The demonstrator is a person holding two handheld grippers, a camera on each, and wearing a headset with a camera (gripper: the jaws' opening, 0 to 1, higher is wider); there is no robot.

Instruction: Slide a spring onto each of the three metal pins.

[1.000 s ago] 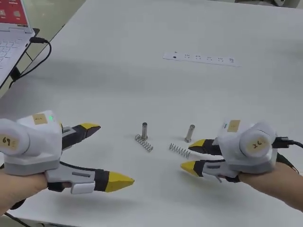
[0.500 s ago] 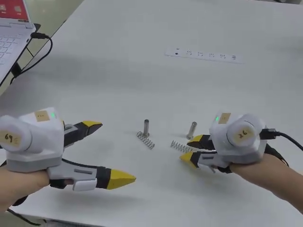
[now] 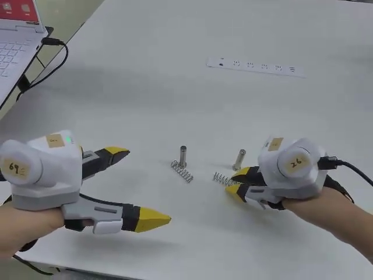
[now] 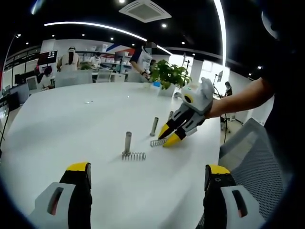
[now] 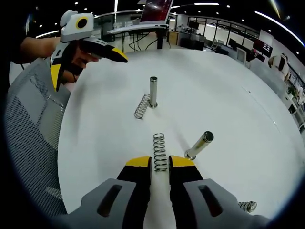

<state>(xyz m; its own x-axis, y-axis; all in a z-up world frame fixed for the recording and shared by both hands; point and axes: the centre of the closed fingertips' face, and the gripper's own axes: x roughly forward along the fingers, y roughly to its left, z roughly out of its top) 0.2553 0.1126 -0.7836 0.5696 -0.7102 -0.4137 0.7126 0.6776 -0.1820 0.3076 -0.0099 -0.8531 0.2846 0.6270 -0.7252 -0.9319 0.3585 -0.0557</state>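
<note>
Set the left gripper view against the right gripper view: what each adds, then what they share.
Left gripper view adds: the potted plant and the right claw from outside. Right gripper view adds: the left claw from outside, a laptop, a third spring near its lower edge. Shared: two pins, two springs lying by them, the white table.

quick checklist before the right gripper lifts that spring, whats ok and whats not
1. End of spring between the right gripper jaws: ok.
2. Jaws clamped on it: cannot tell, they stand close beside the coils.
3. Near pin standing and bare: ok.
4. Far pin standing and bare, second spring lying at its base: ok.
5. Left gripper open, apart from the parts: ok.
6. All three pins located: cannot tell, two counted.
</note>
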